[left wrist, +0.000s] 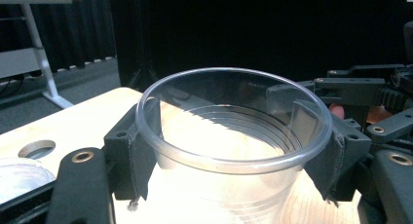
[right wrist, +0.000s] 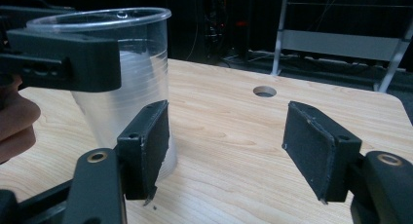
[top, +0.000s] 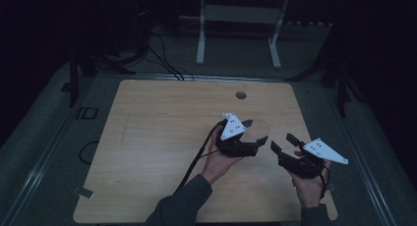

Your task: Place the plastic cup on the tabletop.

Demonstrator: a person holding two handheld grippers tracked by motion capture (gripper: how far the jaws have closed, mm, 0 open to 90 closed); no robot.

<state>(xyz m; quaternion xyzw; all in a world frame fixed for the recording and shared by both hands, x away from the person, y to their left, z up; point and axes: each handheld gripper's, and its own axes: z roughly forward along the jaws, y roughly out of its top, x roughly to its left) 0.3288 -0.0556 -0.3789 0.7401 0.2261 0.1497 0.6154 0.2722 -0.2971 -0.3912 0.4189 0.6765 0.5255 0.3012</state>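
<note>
Left tongs (left wrist: 229,151) pinching a clear plastic cup (left wrist: 234,136) just under its rim, one black pad (left wrist: 139,151) pressed on each side of the wall. Seen from above, left tongs (top: 253,137) holding the cup (top: 258,130) upright on the wooden table (top: 147,152), right of the table's middle. Right tongs (right wrist: 226,151) spread wide with nothing between the pads (right wrist: 151,141), just beside the cup (right wrist: 122,78), the near pad close to the cup's wall, touching or not cannot be told. From above, right tongs (top: 282,143) right of the cup, held in the right hand (top: 307,184). Round hole (top: 241,95) in the table beyond the cup. White frame (top: 241,24) on the floor, well behind the cup.
</note>
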